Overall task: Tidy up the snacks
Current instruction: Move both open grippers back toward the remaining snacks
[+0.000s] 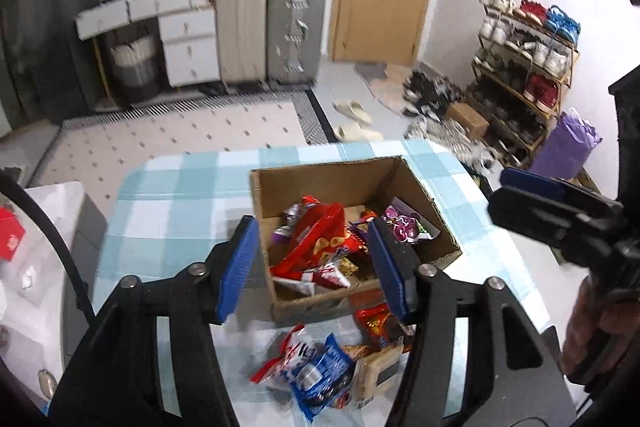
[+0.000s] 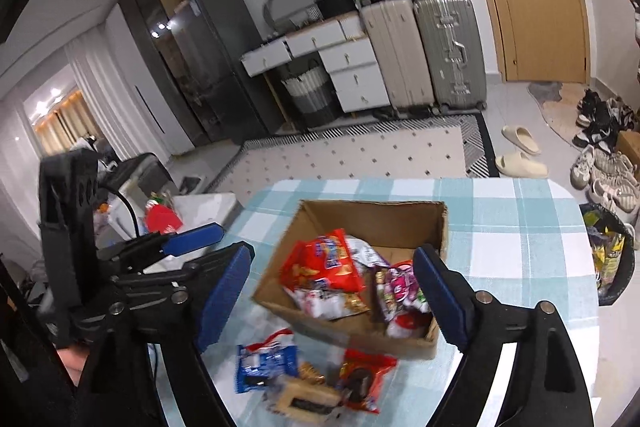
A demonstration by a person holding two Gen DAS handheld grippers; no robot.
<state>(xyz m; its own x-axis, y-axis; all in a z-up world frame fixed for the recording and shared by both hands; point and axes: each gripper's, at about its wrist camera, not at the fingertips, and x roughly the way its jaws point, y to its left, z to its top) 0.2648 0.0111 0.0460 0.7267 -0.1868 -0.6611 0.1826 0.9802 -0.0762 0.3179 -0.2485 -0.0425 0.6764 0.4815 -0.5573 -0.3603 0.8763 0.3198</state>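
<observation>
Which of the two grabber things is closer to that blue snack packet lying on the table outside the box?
Probably the left, though it is close. The left gripper hovers open over the cardboard box, directly above the blue packet. The right gripper, also open, hangs off to the packet's right.

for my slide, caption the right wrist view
Open right tool above cardboard box of snacks; loose packets on checked table.
</observation>
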